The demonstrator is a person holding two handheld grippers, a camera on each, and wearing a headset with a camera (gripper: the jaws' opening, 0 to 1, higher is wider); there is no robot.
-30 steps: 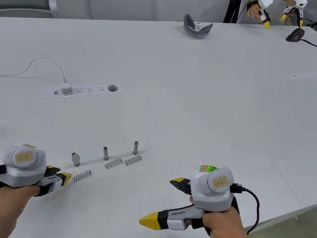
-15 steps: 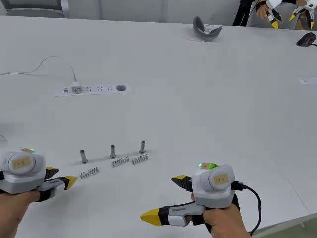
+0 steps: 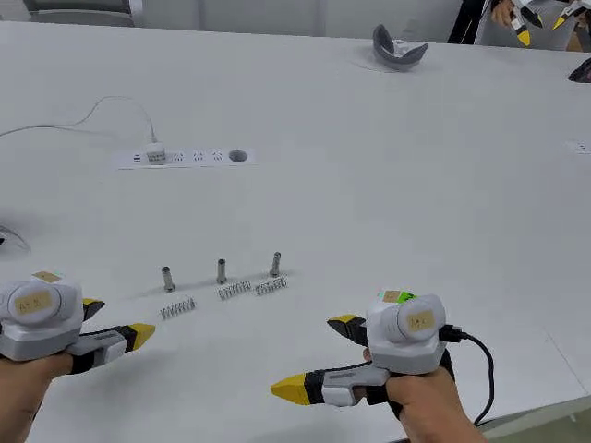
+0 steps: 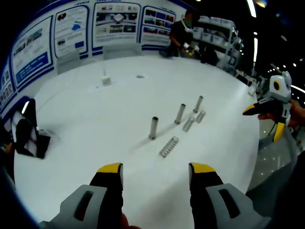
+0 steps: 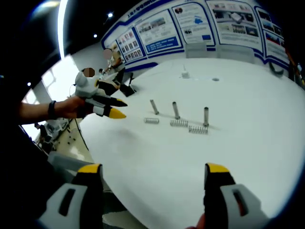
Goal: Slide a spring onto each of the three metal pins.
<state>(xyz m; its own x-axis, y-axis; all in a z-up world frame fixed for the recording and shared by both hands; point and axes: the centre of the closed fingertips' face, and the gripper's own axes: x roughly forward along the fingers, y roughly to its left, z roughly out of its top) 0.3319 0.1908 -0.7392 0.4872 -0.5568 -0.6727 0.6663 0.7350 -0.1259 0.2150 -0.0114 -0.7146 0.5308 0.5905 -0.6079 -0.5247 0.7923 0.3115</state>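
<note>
Gaping left tool (image 4: 156, 168) facing pins (image 4: 180, 113), springs (image 4: 168, 146)

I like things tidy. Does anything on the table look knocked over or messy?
Nothing stands out. The left pin, middle pin and right pin stand upright in a row; the springs lie neatly beside them.

3 pins (image 3: 222, 270) stand in a row on the bench (image 3: 369, 185), 3 springs (image 3: 235, 290) lying just before them, power strip (image 3: 185, 158) behind, left claw (image 3: 118, 317) front-left, right claw (image 3: 315, 355) front-right.
</note>
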